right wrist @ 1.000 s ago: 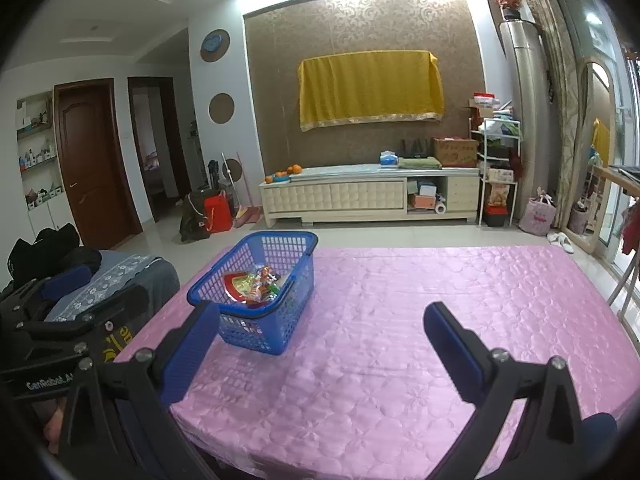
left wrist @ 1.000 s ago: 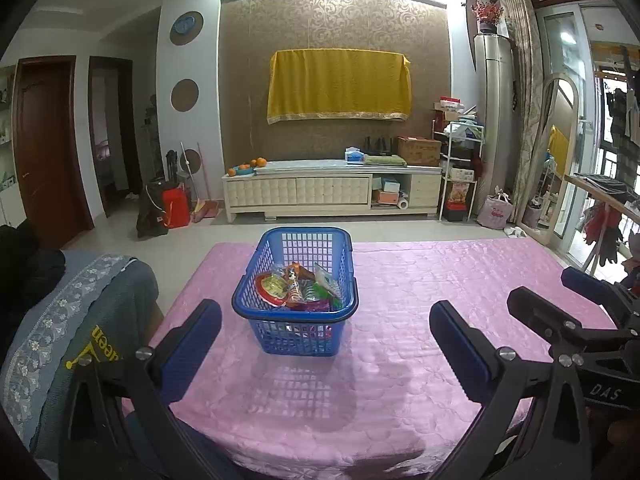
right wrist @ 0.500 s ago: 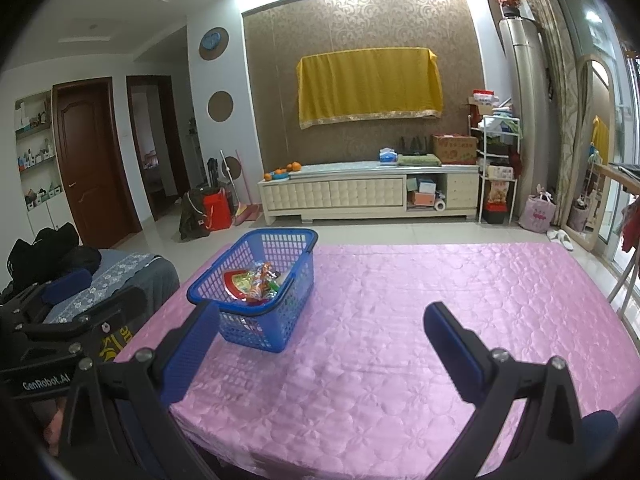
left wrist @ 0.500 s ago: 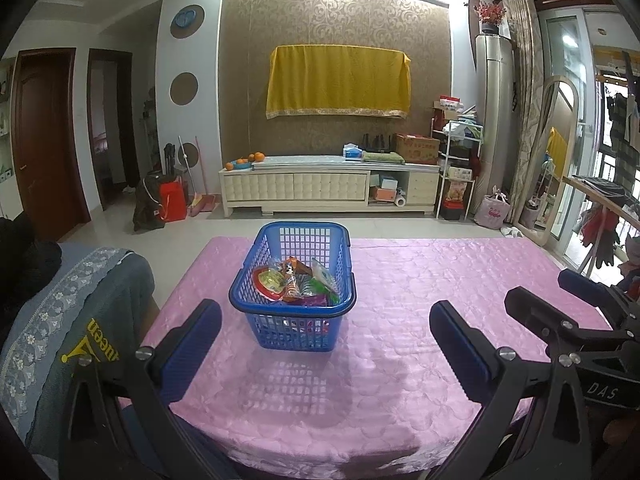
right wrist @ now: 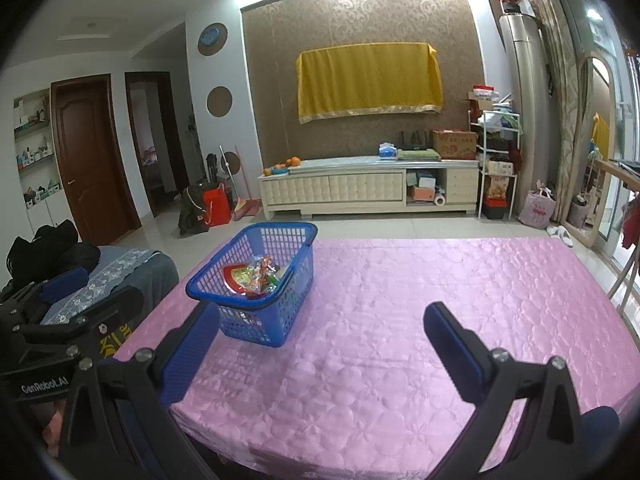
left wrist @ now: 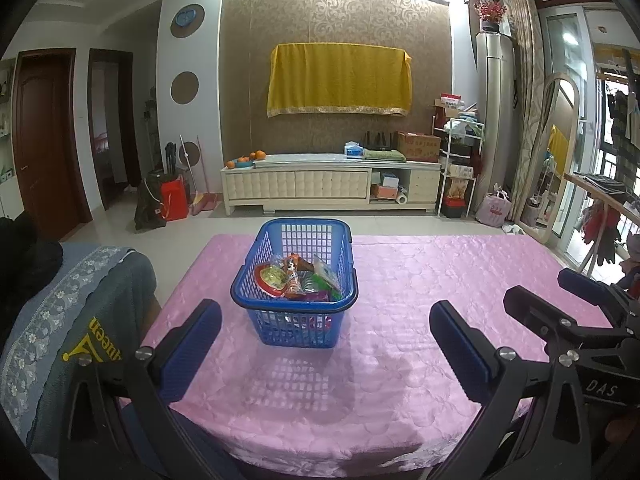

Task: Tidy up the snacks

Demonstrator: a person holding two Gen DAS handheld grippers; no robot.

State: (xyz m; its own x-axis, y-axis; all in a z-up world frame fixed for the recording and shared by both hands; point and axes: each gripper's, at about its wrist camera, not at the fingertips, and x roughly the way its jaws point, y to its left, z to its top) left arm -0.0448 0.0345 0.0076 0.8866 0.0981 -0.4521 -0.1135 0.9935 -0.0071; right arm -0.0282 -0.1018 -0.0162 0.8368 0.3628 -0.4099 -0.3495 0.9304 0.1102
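- Since a second ago the left view has drawn back slightly and tipped up: the basket (left wrist: 295, 284) now sits a little higher and smaller in it, while the right view has barely shifted.
- Left tongs (left wrist: 325, 338) are spread wide with nothing between the blue pads, held above the near edge of the bench (left wrist: 440, 280).
- Right tongs (right wrist: 320, 344) are likewise wide open and empty, over the near edge; in the left view they show at 3 o'clock.
- Pink quilted cloth covers the bench; between both tongs and the basket it lies bare.
- Blue basket stands upright at 12 o'clock of the left tongs and 11 o'clock of the right, long axis running away from the cameras, near the bench's left edge.
- Snack packets (left wrist: 298, 280) lie heaped inside it, below the rim, pointing various ways.
- Right of the basket the cloth is open all the way to the far and right edges.
- A grey covered chair (left wrist: 80, 308) stands at 9 o'clock, just beside the bench's left edge.
- Far off, a white cabinet (left wrist: 320, 188) stands against the wall.
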